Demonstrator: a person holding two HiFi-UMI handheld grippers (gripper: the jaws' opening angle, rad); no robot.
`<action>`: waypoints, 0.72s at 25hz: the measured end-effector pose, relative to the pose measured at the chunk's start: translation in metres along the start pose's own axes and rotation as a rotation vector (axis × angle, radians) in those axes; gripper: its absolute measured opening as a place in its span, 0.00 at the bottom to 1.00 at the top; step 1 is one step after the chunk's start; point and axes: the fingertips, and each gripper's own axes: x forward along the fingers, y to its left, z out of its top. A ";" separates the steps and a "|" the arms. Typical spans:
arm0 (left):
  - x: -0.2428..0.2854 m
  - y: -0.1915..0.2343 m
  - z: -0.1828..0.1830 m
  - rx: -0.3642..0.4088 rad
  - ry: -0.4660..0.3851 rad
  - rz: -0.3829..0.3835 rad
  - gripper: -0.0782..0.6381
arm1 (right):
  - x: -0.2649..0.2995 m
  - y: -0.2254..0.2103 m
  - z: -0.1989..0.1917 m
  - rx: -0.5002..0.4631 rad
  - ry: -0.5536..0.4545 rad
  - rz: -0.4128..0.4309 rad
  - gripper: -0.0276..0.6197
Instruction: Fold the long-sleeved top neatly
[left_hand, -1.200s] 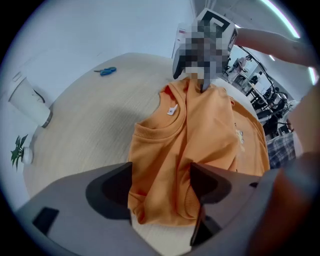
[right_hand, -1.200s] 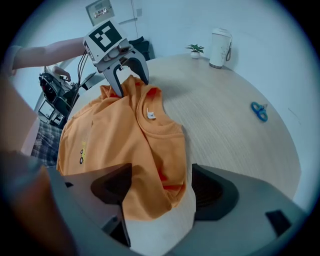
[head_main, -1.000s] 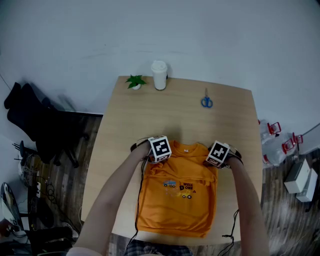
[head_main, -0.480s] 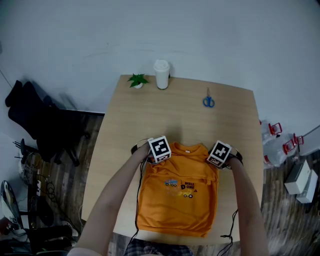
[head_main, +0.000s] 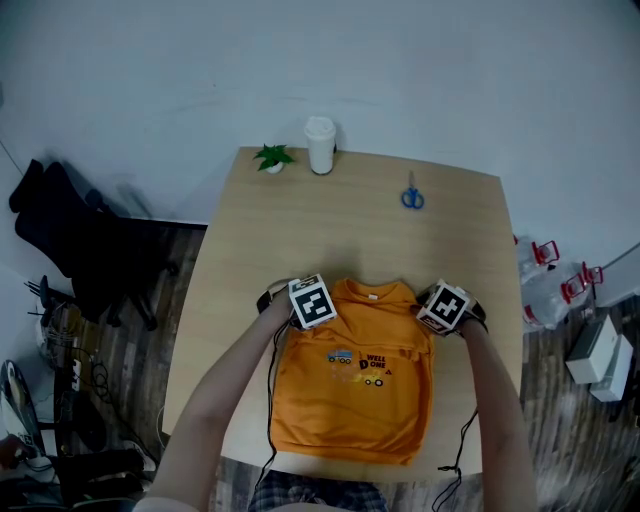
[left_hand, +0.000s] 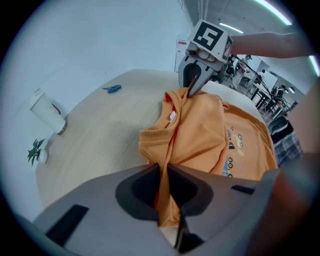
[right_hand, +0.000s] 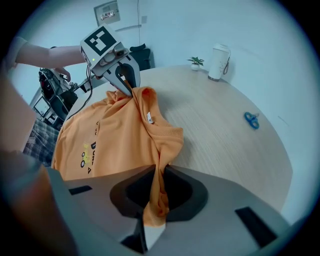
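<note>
Folding looks about half done. The orange top (head_main: 352, 390) lies on the wooden table (head_main: 360, 240), in the lower middle of the head view, with its truck picture facing up. No long sleeves stick out at the sides, so I think they are already tucked in. The top makes a tidy tall shape.

The left gripper (left_hand: 164, 175) has just been closing. Now its jaws are nearly together, with a pinch of orange cloth squeezed between them, at the shoulder on the left of the collar. The right gripper (right_hand: 160, 175) has just been closing too, and it pinches the other shoulder the same way. The cloth by the collar is bunched and pulled up off the table a little. The bottom edge lies flat near the lower edge of the table.

What is left, I think, is to carry the shoulders down to the bottom edge so the top folds in half, then smooth it. Blue scissors (head_main: 412, 197), a white cup (head_main: 320, 146) and a small green plant (head_main: 271, 158) sit at the top of the table, well out of the way.
</note>
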 end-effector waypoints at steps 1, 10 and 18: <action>-0.005 -0.001 0.001 -0.001 -0.007 0.013 0.17 | -0.004 0.001 0.001 -0.002 -0.017 -0.017 0.12; -0.050 -0.018 0.011 0.018 -0.084 0.185 0.17 | -0.048 0.020 0.006 -0.054 -0.143 -0.198 0.12; -0.086 -0.059 0.006 0.062 -0.128 0.282 0.17 | -0.081 0.066 0.012 -0.125 -0.238 -0.309 0.12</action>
